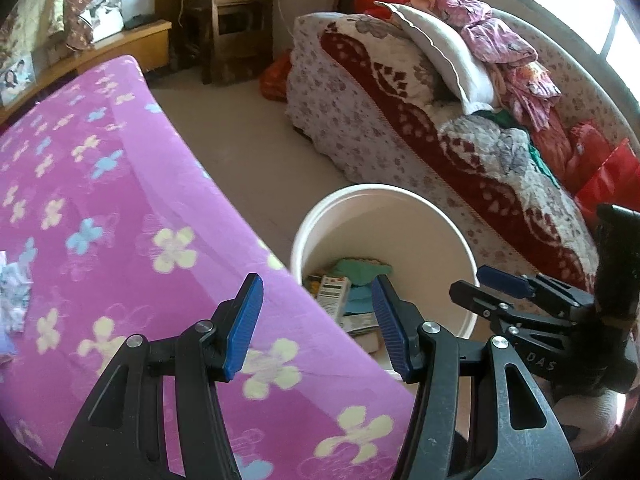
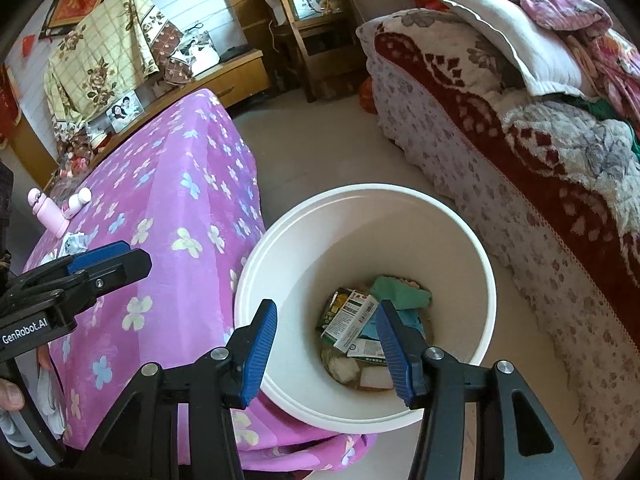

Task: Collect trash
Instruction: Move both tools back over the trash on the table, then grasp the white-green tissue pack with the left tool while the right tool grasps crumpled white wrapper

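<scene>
A white bucket (image 2: 360,194) stands on the floor against the corner of a table under a pink flowered cloth (image 2: 180,184). At its bottom lies trash (image 2: 352,320): small printed cartons, a green crumpled piece and pale wads. My right gripper (image 2: 326,310) hangs open above the bucket's mouth, with nothing between its blue pads. My left gripper (image 1: 316,284) is open and empty over the table's edge, beside the bucket (image 1: 380,190). Each gripper shows in the other's view: the right gripper (image 1: 480,284), the left gripper (image 2: 104,258). A crumpled paper (image 2: 74,242) lies on the cloth.
A pink bottle (image 2: 48,216) and a small white bottle (image 2: 78,200) rest on the table's far side. A sofa piled with blankets and a pillow (image 2: 520,140) runs along the right. A wooden chair (image 2: 312,20) and a low cabinet (image 2: 224,76) stand at the back.
</scene>
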Motion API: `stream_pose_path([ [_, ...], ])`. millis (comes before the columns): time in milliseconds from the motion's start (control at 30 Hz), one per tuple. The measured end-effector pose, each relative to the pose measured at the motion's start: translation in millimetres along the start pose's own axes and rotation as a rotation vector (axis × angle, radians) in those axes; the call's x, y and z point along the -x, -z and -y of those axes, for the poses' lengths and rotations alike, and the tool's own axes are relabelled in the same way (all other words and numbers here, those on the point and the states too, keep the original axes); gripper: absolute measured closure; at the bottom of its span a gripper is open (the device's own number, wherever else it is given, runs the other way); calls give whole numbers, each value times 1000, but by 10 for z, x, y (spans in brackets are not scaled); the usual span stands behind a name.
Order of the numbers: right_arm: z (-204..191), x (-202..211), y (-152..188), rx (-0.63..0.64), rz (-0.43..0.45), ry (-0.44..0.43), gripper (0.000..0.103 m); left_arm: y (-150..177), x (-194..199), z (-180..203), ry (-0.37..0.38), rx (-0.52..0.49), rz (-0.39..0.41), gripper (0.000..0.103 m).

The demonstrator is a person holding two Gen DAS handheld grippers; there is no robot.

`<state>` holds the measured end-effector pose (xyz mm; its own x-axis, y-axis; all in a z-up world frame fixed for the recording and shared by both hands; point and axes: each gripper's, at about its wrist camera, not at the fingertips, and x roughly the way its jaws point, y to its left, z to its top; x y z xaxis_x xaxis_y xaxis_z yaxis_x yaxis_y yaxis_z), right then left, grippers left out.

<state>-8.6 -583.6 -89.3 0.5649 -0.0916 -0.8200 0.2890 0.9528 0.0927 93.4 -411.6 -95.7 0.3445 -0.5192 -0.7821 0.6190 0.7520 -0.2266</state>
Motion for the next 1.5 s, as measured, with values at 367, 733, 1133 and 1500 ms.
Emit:
stream_pose_path([
  [367, -439, 0, -21, 69, -4, -37, 53, 157, 271, -313, -76, 31, 40, 48],
  [733, -1013, -55, -55, 142, -9, -91, 53, 381, 656, -900, -167, 127, 84, 48],
  [1133, -1806, -228, -33, 258, -49, -174, 47, 745, 1104, -1757, -267, 257, 86, 48],
  [1500, -2686, -575, -44, 361, -111, -252, 46, 1138, 1510, -2737, -327, 447, 100, 48],
])
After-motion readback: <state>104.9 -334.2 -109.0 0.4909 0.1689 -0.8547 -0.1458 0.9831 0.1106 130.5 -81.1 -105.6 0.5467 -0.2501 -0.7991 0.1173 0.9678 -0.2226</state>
